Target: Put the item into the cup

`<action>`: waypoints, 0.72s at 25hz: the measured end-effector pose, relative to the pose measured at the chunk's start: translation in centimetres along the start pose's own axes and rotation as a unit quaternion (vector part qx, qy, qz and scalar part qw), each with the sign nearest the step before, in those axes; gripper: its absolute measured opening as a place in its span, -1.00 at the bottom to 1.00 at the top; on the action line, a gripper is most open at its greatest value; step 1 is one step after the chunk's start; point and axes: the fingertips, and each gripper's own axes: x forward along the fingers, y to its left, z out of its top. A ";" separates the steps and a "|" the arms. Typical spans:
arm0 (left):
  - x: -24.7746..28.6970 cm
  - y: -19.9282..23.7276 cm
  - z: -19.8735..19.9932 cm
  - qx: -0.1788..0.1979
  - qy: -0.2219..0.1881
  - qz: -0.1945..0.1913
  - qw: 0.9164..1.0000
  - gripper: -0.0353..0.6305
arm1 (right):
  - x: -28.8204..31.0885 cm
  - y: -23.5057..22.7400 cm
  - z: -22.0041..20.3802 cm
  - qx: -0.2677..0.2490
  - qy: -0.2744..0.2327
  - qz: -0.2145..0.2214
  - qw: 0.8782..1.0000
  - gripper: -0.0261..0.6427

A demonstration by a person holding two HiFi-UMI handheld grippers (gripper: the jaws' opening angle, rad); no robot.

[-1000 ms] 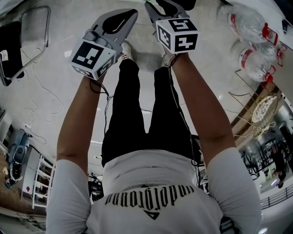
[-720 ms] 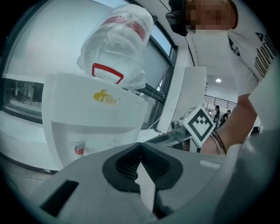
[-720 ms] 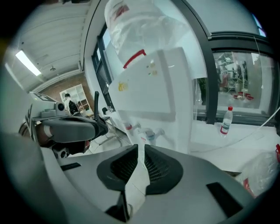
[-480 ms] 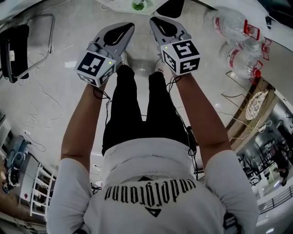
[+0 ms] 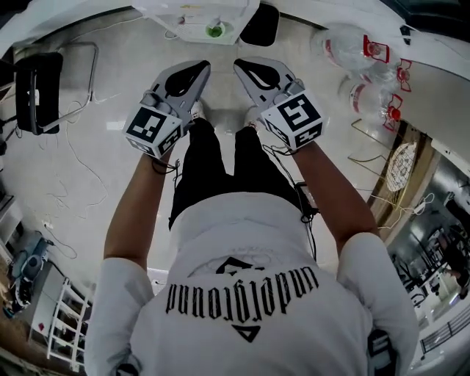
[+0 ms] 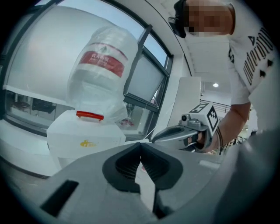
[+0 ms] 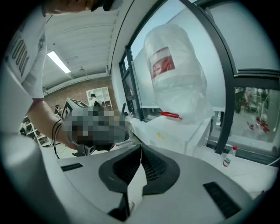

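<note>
At far left a black chair [image 5: 37, 84] is seen. The left gripper [image 5: 192, 70] is held clenched, empty. Ahead, the green item [image 5: 215, 30] is set on the white tabletop [image 5: 301, 15] beside a black object [image 5: 258, 26]. The right gripper [image 5: 248, 67], just closed, is clenched on nothing. Water bottles [image 5: 346, 45] are laid rightward.

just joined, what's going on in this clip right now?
A person stands holding a hand-held gripper in each hand, both held out in front. The left hand-held gripper is shut and empty. The right hand-held gripper has just closed its jaws, with nothing between them. Neither touches anything, so no item is picked up yet. Ahead of them a water jug sits on a white box.
</note>
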 end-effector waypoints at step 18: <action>-8.3 -9.9 12.5 0.018 -0.049 -0.021 0.998 -0.85 | -13.5 4.2 11.4 -0.044 -0.054 -0.003 0.998 -0.88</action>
